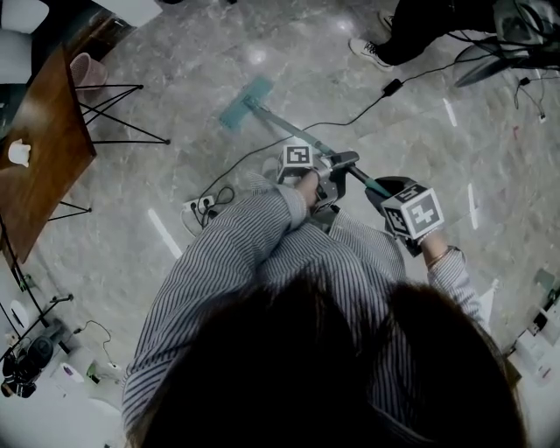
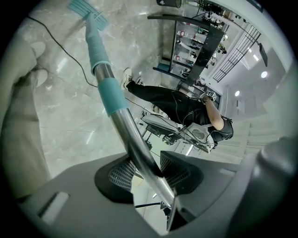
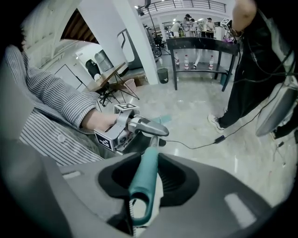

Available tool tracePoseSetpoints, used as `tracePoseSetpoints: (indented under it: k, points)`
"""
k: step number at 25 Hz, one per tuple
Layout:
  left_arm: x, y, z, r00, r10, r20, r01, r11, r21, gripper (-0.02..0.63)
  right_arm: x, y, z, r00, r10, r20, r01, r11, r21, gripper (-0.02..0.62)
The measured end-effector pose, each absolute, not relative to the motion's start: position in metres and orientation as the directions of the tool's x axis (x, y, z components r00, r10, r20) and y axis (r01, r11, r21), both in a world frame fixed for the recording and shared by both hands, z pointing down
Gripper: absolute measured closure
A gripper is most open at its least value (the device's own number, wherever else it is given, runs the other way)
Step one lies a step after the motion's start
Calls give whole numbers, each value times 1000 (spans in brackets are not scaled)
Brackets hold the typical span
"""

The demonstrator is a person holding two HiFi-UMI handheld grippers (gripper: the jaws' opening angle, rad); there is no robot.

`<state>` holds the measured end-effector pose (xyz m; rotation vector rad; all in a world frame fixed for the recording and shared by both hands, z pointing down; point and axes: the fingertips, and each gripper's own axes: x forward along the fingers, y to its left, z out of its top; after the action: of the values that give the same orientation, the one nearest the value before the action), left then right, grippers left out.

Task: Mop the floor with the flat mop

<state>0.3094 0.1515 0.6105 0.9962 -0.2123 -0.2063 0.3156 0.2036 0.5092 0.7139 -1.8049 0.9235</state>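
Observation:
A flat mop with a teal head lies on the grey marble floor, its pole slanting back toward me. My left gripper is shut on the metal pole below a teal collar; the mop head shows far ahead in that view. My right gripper is shut on the teal handle end with its hanging loop. In the right gripper view the left gripper sits just ahead on the pole.
A wooden table on black legs stands at left, with a pink bin behind it. A black cable runs across the floor to a power strip. A person's legs stand at upper right near a black shelf.

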Motion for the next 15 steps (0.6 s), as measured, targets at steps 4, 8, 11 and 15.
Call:
tracePoseSetpoints:
  k: [4, 8, 11, 15]
  points:
    - [302, 148, 614, 957, -271, 106, 55, 526, 849, 449, 308, 202, 513, -382, -73, 921, -793, 537, -286, 482]
    - [302, 151, 619, 959, -261, 111, 44, 523, 851, 449, 308, 206, 515, -369, -69, 927, -793, 542, -276, 482]
    - [302, 156, 619, 961, -253, 109, 41, 523, 851, 449, 309, 210, 517, -353, -66, 933, -799, 540, -264, 482]
    - [300, 156, 621, 953, -292, 85, 74, 493, 867, 448, 307, 213, 518, -356, -67, 932, -798, 541, -266, 482]
